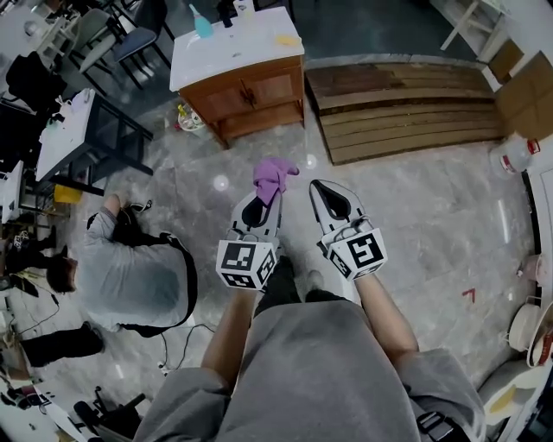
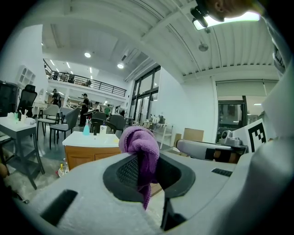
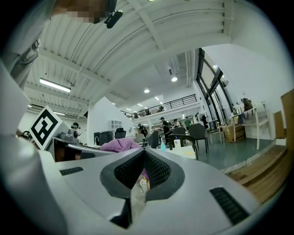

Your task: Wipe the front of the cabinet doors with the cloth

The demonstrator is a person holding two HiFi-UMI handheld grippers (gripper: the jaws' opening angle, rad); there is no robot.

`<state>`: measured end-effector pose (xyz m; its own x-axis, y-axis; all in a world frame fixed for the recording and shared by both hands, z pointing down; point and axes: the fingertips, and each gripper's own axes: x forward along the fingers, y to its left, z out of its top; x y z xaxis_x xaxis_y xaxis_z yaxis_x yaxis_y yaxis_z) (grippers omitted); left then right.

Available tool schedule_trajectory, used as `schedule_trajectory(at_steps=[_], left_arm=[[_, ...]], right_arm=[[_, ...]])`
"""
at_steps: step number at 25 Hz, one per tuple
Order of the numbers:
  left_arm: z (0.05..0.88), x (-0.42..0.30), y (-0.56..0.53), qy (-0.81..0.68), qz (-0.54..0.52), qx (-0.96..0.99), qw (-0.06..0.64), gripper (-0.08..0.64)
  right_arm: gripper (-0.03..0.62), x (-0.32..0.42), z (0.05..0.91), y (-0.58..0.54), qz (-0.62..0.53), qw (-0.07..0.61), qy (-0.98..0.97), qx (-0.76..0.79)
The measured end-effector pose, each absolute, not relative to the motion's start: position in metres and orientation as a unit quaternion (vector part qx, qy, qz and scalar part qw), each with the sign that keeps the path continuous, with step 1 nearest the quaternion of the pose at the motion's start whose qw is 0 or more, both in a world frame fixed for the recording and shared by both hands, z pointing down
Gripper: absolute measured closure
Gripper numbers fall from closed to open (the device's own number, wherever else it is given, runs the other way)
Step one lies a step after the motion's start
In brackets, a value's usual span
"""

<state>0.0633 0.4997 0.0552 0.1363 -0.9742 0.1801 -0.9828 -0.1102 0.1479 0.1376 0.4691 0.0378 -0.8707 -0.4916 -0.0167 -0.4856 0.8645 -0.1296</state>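
Note:
The wooden cabinet [image 1: 248, 93] with a white top stands a few steps ahead, its two doors facing me. In the left gripper view the cabinet [image 2: 87, 152] shows beyond the jaws. My left gripper [image 1: 264, 197] is held at waist height, shut on a purple cloth [image 1: 274, 176] that bunches up above its tip. That cloth [image 2: 139, 146] hangs between the jaws in the left gripper view. Just to its right my right gripper [image 1: 320, 187] is shut with nothing in it. From the right gripper [image 3: 143, 154] view the cloth [image 3: 118, 145] shows to the left.
A person [image 1: 131, 278] in grey crouches on the floor at my left beside a dark desk [image 1: 76, 131]. A wooden pallet [image 1: 404, 107] lies right of the cabinet. A blue spray bottle [image 1: 200, 23] stands on the cabinet top, bottles [image 1: 189, 120] at its left foot. A bucket [image 1: 512, 156] stands at the far right.

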Motion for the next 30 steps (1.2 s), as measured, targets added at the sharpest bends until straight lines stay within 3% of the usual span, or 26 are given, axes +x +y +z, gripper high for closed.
schedule_trajectory(at_steps=[20, 30], left_arm=[[0.089, -0.098, 0.377, -0.628, 0.011, 0.764, 0.150, 0.502], [0.104, -0.133, 0.332, -0.622, 0.014, 0.764, 0.171, 0.502]], right_arm=[[0.583, -0.011, 0.059, 0.353, -0.068, -0.010, 0.946, -0.316], [0.583, -0.046, 0.073, 0.308, -0.073, -0.024, 0.943, -0.323]])
